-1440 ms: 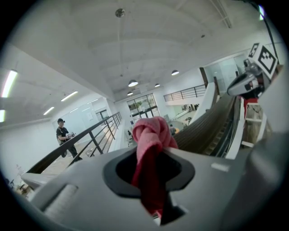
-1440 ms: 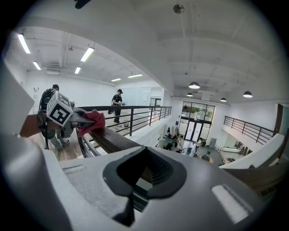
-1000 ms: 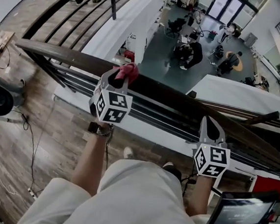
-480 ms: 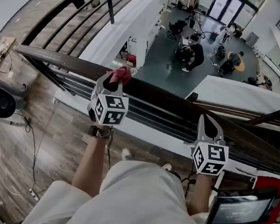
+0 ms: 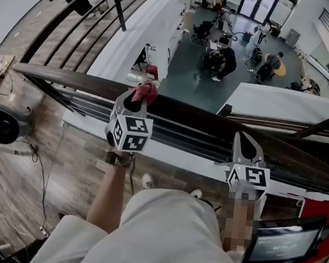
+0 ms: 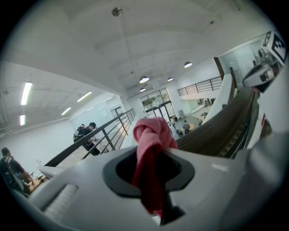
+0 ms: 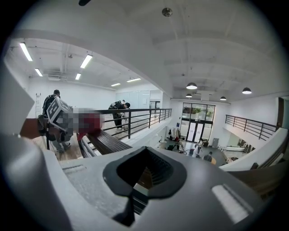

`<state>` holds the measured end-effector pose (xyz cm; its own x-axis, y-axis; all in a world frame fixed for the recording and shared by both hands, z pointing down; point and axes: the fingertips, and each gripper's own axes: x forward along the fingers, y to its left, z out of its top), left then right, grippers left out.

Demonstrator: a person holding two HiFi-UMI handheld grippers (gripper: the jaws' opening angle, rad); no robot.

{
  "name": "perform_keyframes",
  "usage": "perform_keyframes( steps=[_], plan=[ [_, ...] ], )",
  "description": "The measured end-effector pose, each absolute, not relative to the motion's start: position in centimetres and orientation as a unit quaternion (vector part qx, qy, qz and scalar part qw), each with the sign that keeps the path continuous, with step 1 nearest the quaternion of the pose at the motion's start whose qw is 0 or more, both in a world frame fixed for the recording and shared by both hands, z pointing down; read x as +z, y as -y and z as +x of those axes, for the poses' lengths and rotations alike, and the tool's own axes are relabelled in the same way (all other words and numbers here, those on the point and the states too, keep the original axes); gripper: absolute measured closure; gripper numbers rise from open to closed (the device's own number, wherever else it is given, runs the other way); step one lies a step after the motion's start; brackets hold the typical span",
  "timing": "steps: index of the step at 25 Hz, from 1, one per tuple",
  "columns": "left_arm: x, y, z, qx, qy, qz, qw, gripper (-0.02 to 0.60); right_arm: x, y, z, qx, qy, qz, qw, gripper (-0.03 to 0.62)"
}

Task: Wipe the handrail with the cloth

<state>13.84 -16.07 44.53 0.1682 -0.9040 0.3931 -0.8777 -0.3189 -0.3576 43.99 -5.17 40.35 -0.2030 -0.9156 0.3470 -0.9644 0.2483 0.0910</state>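
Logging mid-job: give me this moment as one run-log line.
left gripper: shut on red cloth | cloth: at handrail top | right gripper: shut, empty, at handrail

The cloth (image 5: 147,90) is soft, matt pink-red fabric, the handrail (image 5: 196,116) at its 3 o'clock is dark wood with a smooth, faintly glossy top, the left tongs (image 5: 136,98) and right tongs (image 5: 244,148) look like pale matt plastic, and the floor (image 5: 63,164) at 7 o'clock shows grained wooden planks.
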Motion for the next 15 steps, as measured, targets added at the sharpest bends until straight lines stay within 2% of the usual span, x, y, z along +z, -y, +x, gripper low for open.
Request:
perform_keyframes(
  steps=[9,15],
  plan=[
    [44.2,15.0,20.2,-0.281,-0.558,-0.780,0.038,0.499,40.3,4.1,47.9,0.078,0.771,0.611,0.163,0.591],
    [44.4,14.8,21.8,-0.286,-0.548,-0.786,0.035,0.499,40.2,4.0,49.2,0.076,0.771,0.610,0.163,0.591]
  ],
)
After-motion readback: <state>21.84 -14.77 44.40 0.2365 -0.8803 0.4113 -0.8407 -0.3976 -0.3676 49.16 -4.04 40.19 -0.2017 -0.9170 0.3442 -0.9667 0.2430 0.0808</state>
